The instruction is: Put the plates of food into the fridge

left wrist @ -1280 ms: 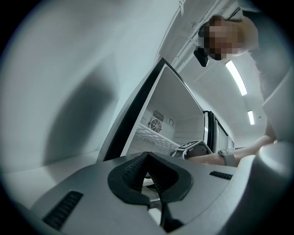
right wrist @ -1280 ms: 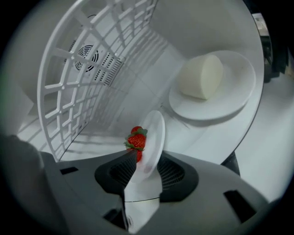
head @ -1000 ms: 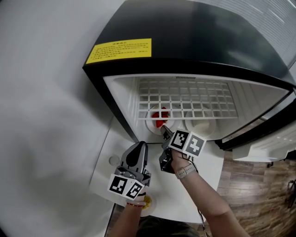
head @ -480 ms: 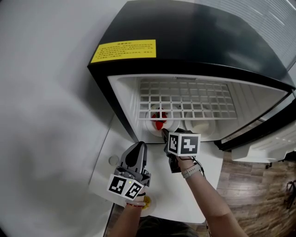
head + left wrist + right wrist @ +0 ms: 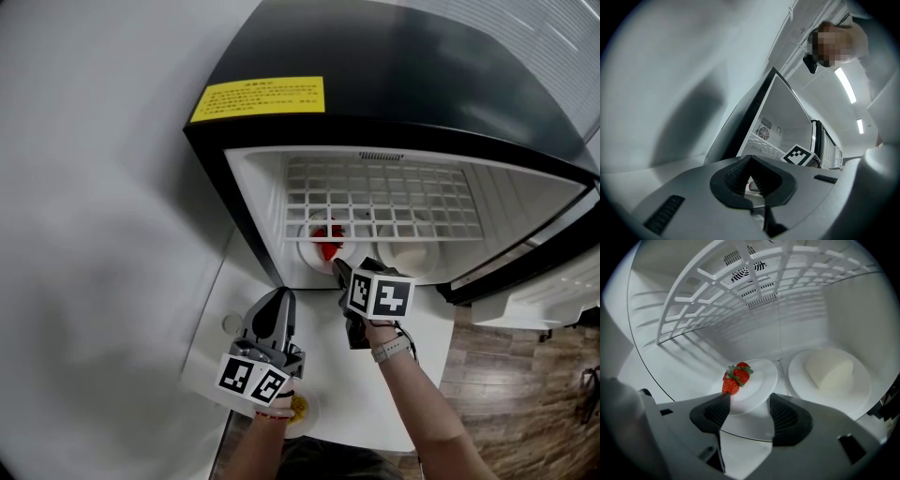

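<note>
A white plate with strawberries (image 5: 737, 375) on it (image 5: 759, 376) rests on the floor of the open fridge (image 5: 394, 84); the head view shows this plate (image 5: 323, 246) under the wire shelf. To its right is a second plate (image 5: 799, 380) bearing a pale white piece of food (image 5: 829, 371). My right gripper (image 5: 749, 401) is at the fridge mouth (image 5: 339, 272). Its jaws are opening, with the strawberry plate's near rim between the pads but not pressed. My left gripper (image 5: 279, 300) is shut and empty above the white table; its pads meet (image 5: 750, 171).
A wire shelf (image 5: 375, 202) spans the fridge above the plates. A small plate of yellow food (image 5: 298, 408) lies on the white table (image 5: 375, 384) under my left gripper. The fridge door (image 5: 525, 272) hangs open at the right over a wooden floor.
The right gripper's jaws have widened and let go of the strawberry plate, which stays on the fridge floor. The gripper has drawn back slightly. The left gripper has not moved.
</note>
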The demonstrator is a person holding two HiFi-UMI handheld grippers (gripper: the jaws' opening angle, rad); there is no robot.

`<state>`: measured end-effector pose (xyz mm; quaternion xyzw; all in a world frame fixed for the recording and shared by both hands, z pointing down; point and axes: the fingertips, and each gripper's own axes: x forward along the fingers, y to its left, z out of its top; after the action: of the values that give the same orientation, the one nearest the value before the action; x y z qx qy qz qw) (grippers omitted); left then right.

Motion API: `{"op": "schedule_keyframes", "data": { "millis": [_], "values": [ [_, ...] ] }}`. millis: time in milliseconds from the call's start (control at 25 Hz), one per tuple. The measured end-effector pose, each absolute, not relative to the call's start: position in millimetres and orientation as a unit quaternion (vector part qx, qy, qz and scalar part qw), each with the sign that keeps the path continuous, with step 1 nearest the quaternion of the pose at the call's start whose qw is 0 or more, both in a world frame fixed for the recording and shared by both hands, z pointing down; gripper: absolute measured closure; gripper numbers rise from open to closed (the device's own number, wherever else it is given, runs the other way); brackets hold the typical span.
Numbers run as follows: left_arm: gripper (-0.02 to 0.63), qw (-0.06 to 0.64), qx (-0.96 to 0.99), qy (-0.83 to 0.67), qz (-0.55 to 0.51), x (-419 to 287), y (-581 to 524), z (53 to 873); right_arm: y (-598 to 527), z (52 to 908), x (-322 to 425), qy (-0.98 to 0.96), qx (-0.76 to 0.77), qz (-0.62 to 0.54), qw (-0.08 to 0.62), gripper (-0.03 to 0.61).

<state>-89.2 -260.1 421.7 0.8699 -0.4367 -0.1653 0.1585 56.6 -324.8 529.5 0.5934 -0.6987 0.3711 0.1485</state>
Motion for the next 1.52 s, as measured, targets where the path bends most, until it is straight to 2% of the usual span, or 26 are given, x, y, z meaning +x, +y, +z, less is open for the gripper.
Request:
{"op": "schedule_keyframes", "data": {
  "millis": [280, 840, 1240, 1280, 1440, 1520],
  "values": [
    [0.607, 0.159, 0.871, -0.436, -0.165, -88, -258, 422, -320, 529, 65, -0.702, 0.609, 0.326, 0.173, 0.325],
    [0.607, 0.152, 0.875, -0.428, -0.166, -79, -238, 412, -291, 490, 55, -0.760, 0.595, 0.221, 0.137, 0.327],
    [0.607, 0.141, 0.881, -0.421, -0.167, -73, -208, 399, -243, 462, 38, -0.798, 0.561, 0.202, 0.090, 0.329],
    [0.607, 0.139, 0.882, -0.419, -0.167, -72, -204, 397, -237, 458, 38, -0.800, 0.561, 0.196, 0.085, 0.345],
    [0.607, 0.133, 0.886, -0.412, -0.165, -68, -188, 390, -212, 443, 40, -0.802, 0.566, 0.175, 0.073, 0.484],
    [0.607, 0.131, 0.889, -0.408, -0.164, -64, -179, 386, -198, 436, 39, -0.804, 0.565, 0.173, 0.064, 0.524]
  ]
}}
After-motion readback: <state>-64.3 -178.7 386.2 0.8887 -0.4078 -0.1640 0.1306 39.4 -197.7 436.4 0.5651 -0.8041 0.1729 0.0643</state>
